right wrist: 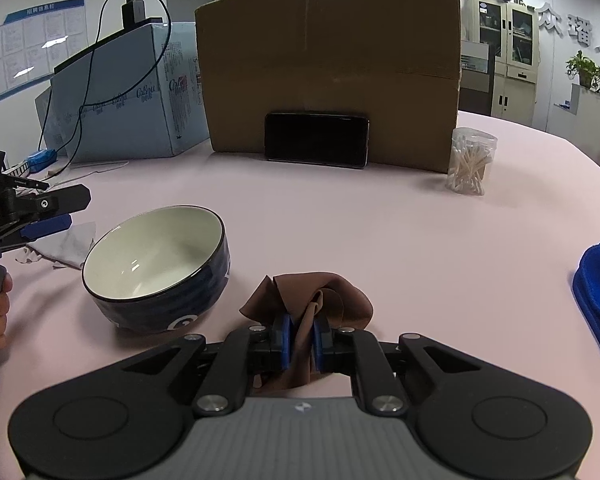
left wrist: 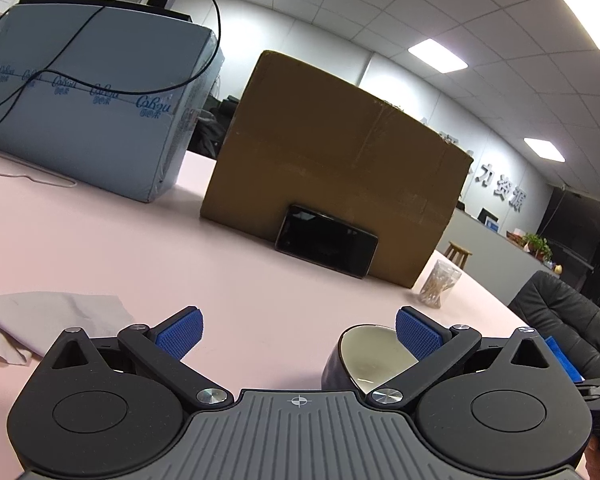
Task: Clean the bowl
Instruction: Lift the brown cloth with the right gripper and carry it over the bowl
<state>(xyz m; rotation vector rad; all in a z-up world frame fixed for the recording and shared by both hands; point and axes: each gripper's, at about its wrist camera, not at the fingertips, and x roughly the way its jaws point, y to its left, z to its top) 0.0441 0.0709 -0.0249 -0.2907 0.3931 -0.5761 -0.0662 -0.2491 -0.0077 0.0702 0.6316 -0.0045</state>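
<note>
Clamping a crumpled brown cloth (right wrist: 320, 300), the right claw (right wrist: 300, 340) has the dark-blue, white-lined ceramic bowl (right wrist: 156, 264) at ten o'clock on the pink tabletop (right wrist: 380, 240); the left claw (left wrist: 298, 330), spread empty, is nearer

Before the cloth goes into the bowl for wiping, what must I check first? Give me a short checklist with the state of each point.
1. Right gripper shut on the brown cloth: ok.
2. Bowl upright on the table, opening free: ok.
3. Left gripper holds the bowl steady: not ok, its fingers are open, bowl beside one.
4. Bowl inside visibly dirty: cannot tell.
5. Path from cloth to bowl free: ok.
</note>
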